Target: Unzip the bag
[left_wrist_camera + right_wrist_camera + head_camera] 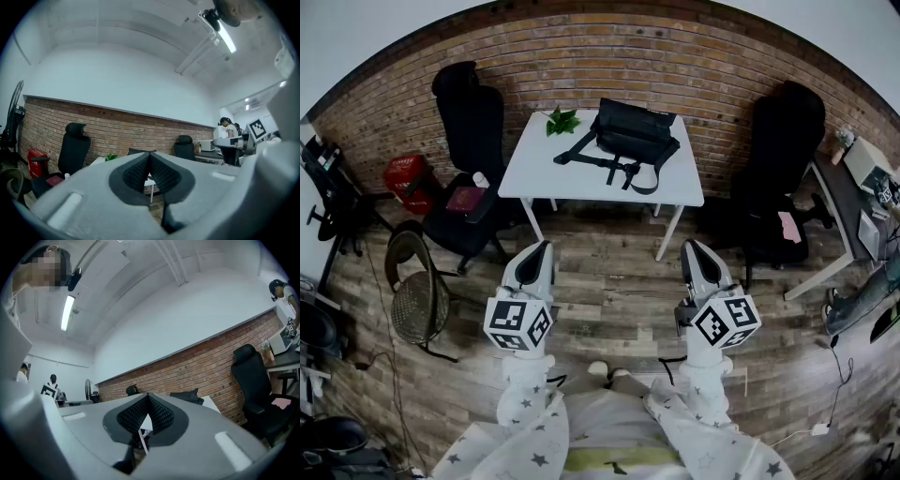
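A black bag [633,134] with loose straps lies on a small white table [534,173] against the brick wall, far ahead of me. Both grippers hang over the wooden floor, well short of the table. My left gripper [541,246] points toward the table's left leg, its jaws shut with nothing between them. My right gripper [689,246] points toward the table's right leg, also shut and empty. In the left gripper view the bag's top [136,151] peeks over the closed pads [139,169]. In the right gripper view the bag [187,396] shows just beyond the closed pads [161,416].
A green plant sprig [562,120] lies on the table's back left. Black office chairs stand left [472,131] and right [783,159] of the table. A wicker chair [417,295] sits at the left, a desk [853,211] at the right. People stand far off in the gripper views.
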{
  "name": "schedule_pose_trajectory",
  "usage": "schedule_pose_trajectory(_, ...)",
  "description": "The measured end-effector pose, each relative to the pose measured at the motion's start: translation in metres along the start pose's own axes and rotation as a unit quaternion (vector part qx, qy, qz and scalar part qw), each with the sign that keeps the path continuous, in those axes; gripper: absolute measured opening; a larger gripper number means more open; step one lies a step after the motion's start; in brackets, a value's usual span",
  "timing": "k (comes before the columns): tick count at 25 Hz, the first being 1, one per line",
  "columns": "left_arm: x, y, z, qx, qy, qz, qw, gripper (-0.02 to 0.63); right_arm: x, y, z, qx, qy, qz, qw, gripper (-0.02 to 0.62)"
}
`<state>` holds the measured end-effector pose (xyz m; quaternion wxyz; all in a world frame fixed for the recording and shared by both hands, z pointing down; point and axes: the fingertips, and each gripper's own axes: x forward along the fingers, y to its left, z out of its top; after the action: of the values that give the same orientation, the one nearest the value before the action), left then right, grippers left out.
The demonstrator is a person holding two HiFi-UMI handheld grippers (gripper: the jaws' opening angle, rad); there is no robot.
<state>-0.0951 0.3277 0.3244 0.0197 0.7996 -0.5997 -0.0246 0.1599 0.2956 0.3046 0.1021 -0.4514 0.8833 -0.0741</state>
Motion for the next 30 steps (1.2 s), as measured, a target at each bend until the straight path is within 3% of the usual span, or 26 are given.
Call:
schedule_pose_trajectory(12,0.002,-0.003,0.003,0.004,-0.002,0.013,0.9999,-0.002,-0.007,-0.018,0.005,0.01,-0.003,-0.009,1.0,0.006)
schedule_pose_trajectory(30,0.025,-0.014,-0.012,0.001,0.015,0.039,0.9991,-0.002,0.018,-0.051,-0.014,0.047,0.013,0.019,0.999,0.006)
